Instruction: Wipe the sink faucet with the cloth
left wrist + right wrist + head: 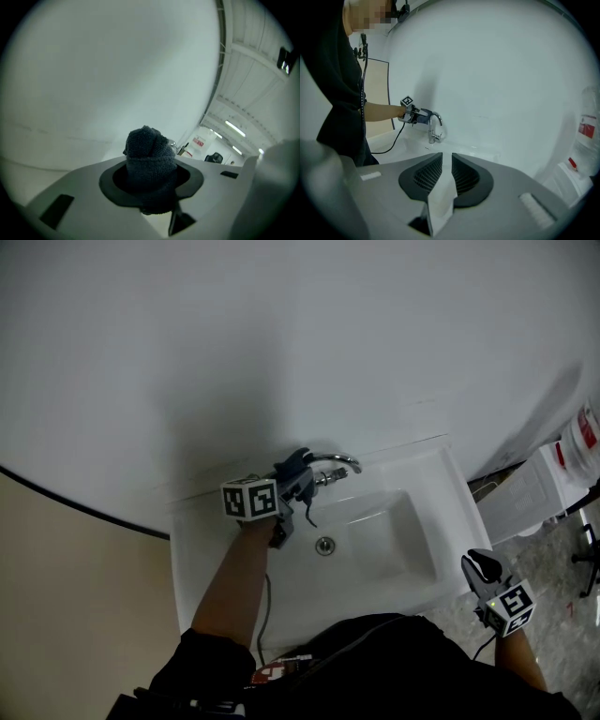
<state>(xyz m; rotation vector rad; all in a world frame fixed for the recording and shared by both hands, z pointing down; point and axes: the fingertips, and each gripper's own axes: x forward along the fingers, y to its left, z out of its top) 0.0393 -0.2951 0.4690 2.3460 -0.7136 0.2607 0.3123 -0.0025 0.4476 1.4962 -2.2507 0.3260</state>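
Your left gripper (296, 486) clamps the dark cloth (150, 157) in its jaws by the faucet (337, 463) at the sink's (427, 457) back edge, while your right gripper's (482, 566) jaws stand slightly apart, empty.

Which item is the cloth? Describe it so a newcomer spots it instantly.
Start at the white sink against the white wall and find the chrome faucet on its back rim. At the faucet is the left claw, clamped on the cloth: a dark blue-grey knitted wad amid white surfaces and shiny metal.
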